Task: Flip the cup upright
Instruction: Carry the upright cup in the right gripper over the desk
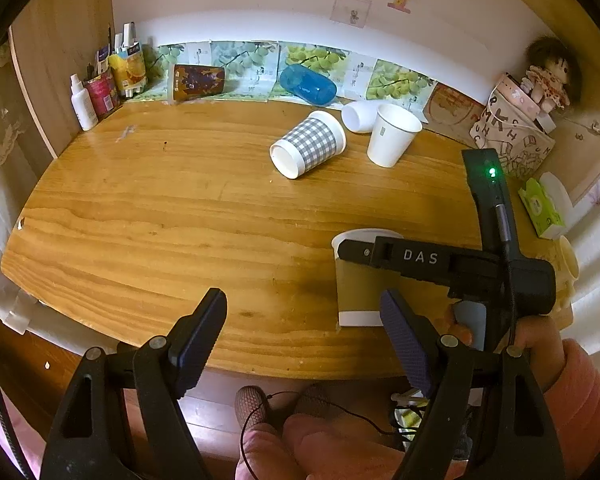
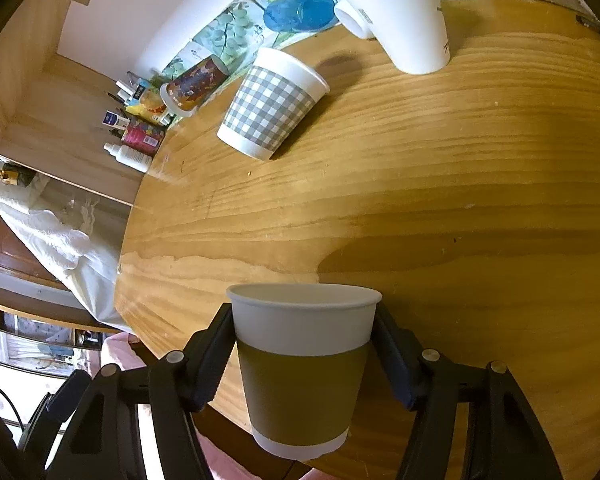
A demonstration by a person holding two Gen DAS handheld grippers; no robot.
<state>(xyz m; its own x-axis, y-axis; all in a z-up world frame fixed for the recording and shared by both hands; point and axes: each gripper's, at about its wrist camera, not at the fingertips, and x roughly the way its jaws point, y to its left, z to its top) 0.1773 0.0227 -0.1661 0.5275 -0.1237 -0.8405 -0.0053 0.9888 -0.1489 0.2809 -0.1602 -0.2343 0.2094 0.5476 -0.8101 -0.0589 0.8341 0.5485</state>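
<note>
A paper cup with an olive-brown sleeve [image 2: 302,364] stands upright between the fingers of my right gripper [image 2: 302,356], which is shut on it near the table's front edge. It also shows in the left wrist view [image 1: 358,280], with my right gripper [image 1: 384,258] across its rim. My left gripper [image 1: 300,344] is open and empty above the front edge, left of that cup. A grey checked cup [image 1: 308,144] [image 2: 272,104] lies on its side in the middle back. A white cup [image 1: 392,134] [image 2: 408,16] stands upright beside it.
A blue cup [image 1: 308,84], a dark printed cup [image 1: 198,82] and a small white cup [image 1: 358,116] lie on their sides along the back wall. Bottles and cans [image 1: 108,80] crowd the back left corner. A doll and patterned bag [image 1: 516,128] and a tissue pack [image 1: 542,208] sit right.
</note>
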